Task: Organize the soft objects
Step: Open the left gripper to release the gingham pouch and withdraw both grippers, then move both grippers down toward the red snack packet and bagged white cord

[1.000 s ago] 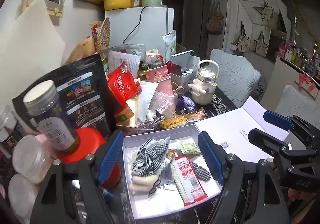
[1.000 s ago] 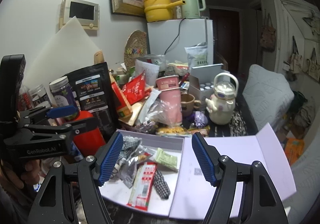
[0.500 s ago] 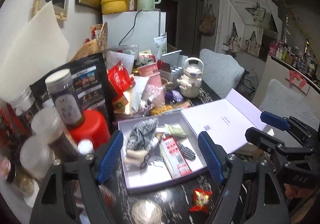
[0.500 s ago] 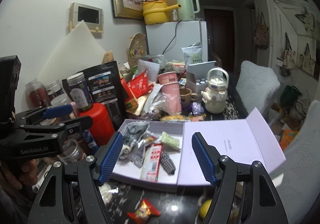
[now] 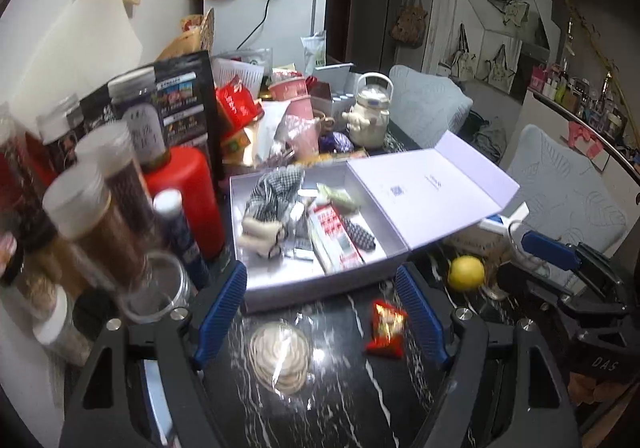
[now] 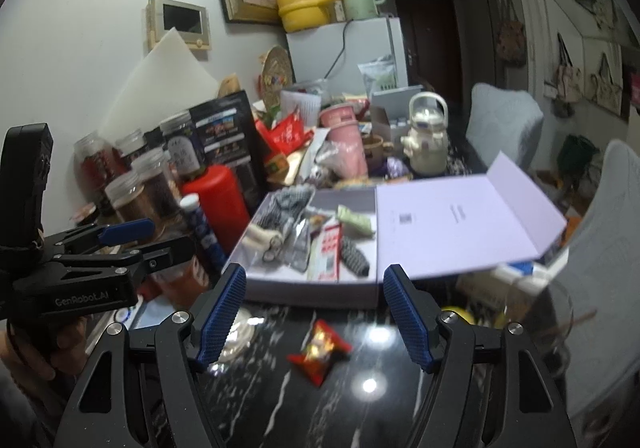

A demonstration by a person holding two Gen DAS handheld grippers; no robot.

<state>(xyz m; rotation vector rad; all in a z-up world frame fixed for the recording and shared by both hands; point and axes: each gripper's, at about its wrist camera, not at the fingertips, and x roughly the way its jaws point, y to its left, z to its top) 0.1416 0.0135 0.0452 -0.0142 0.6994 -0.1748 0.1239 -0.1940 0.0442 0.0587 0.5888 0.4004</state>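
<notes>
- Both grippers empty, jaws spread wide: left gripper [image 5: 320,312], right gripper [image 6: 314,318], held back over the desk [image 5: 400,408] near edge, prob. so loose bits come into reach.
- Open box [image 5: 280,280] sits mid-desk w/ lid [image 5: 432,184] folded flat; checked cloth [image 5: 272,192] + packets already inside.
- Beige coil [image 5: 280,358] & red snack packet [image 5: 386,328] lie outside, just in front of box — likely next picks.

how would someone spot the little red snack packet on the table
Find the open lavender box on the black marbled table. The red snack packet lies on the bare tabletop just in front of the box, right of a pale coiled bundle. It is the only red, crinkly wrapper outside the box.
</notes>
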